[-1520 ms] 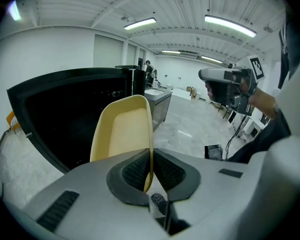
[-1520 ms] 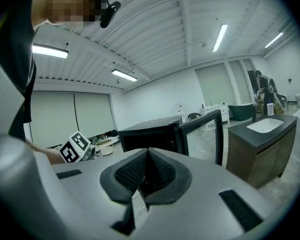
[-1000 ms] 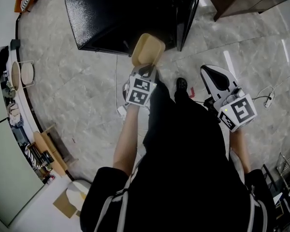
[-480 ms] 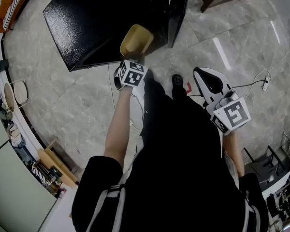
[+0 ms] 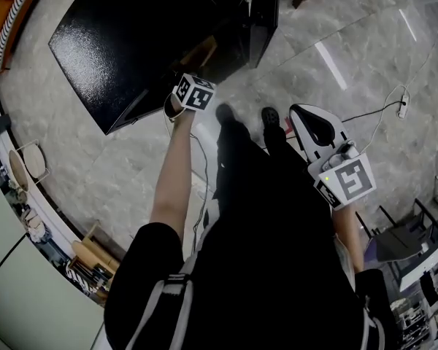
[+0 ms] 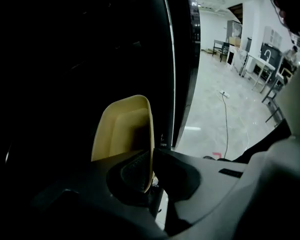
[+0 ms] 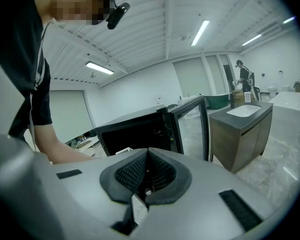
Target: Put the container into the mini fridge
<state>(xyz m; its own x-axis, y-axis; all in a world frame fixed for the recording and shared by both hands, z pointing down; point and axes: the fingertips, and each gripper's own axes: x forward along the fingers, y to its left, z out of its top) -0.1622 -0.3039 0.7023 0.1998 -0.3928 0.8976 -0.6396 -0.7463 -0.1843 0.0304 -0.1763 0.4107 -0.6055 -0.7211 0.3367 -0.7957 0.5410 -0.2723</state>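
The black mini fridge [image 5: 131, 42] stands on the floor with its door [image 5: 263, 13] swung open. My left gripper [image 5: 193, 86] reaches into the opening, shut on the rim of the tan container [image 6: 122, 129]. In the left gripper view the container stands on edge inside the dark fridge interior [image 6: 65, 59], next to the open door [image 6: 182, 59]. From the head view only a dim tan patch of the container [image 5: 201, 52] shows in the opening. My right gripper [image 5: 306, 115] hangs back at the right, jaws shut [image 7: 146, 155] and empty, facing the fridge [image 7: 135, 131].
A wooden cabinet with a sink [image 7: 242, 129] stands right of the fridge door. A power strip and cable [image 5: 403, 100] lie on the marble floor at the right. Shelving runs along the left wall [image 5: 29, 210]. A person [image 7: 242, 76] stands far off.
My left gripper has carried the container forward from in front of the fridge into its dark opening. The right gripper has stayed at the right, shut.
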